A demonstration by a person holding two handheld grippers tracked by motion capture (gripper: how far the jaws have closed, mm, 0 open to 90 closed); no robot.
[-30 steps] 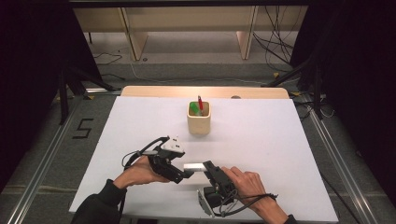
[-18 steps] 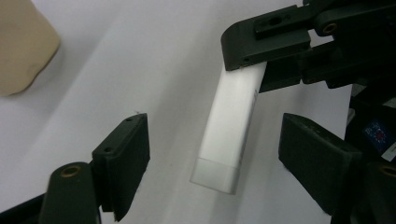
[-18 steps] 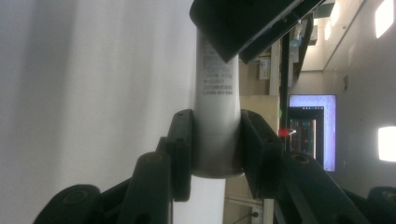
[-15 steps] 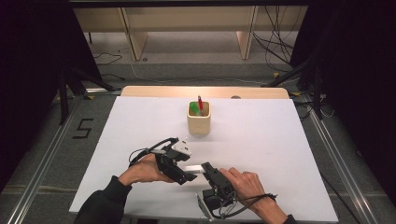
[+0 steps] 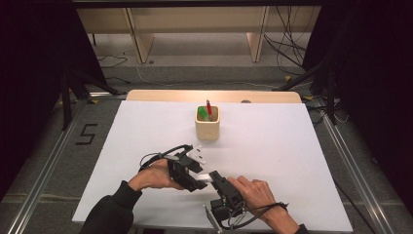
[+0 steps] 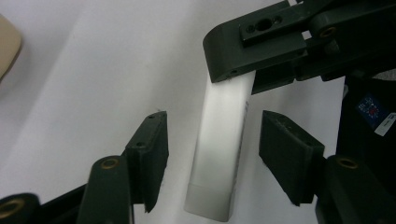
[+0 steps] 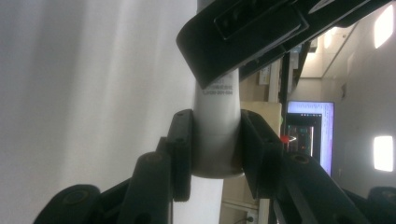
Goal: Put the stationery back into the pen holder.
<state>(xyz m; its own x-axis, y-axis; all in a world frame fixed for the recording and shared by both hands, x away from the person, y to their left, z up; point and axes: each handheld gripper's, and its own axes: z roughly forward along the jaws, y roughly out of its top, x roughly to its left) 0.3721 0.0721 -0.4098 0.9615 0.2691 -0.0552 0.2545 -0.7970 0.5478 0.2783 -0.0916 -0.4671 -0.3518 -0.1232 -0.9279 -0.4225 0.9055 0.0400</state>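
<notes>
1. I hold a white tube (image 7: 217, 135) clamped in my right gripper (image 7: 215, 140); its pads press on both sides of the tube near one end, above the near part of the white table (image 5: 292, 161)
2. My left gripper (image 6: 212, 158) sits around the tube's other end; its jaws have just been closing, yet a gap shows on each side, so they do not grasp it yet
3. I judge the step to be a two-handed grip on the tube, perhaps to pull off its end piece or pass it across
4. The next move calls for the left jaws to close squarely on the tube, with the right grip kept firm so the tube doesn't twist
5. In the high view both grippers meet close to the table's near edge, so there is little room toward me
6. The wooden cup (image 5: 207, 124) with pens stands well apart, farther back, and the table to the left and right gives free room to move
</notes>
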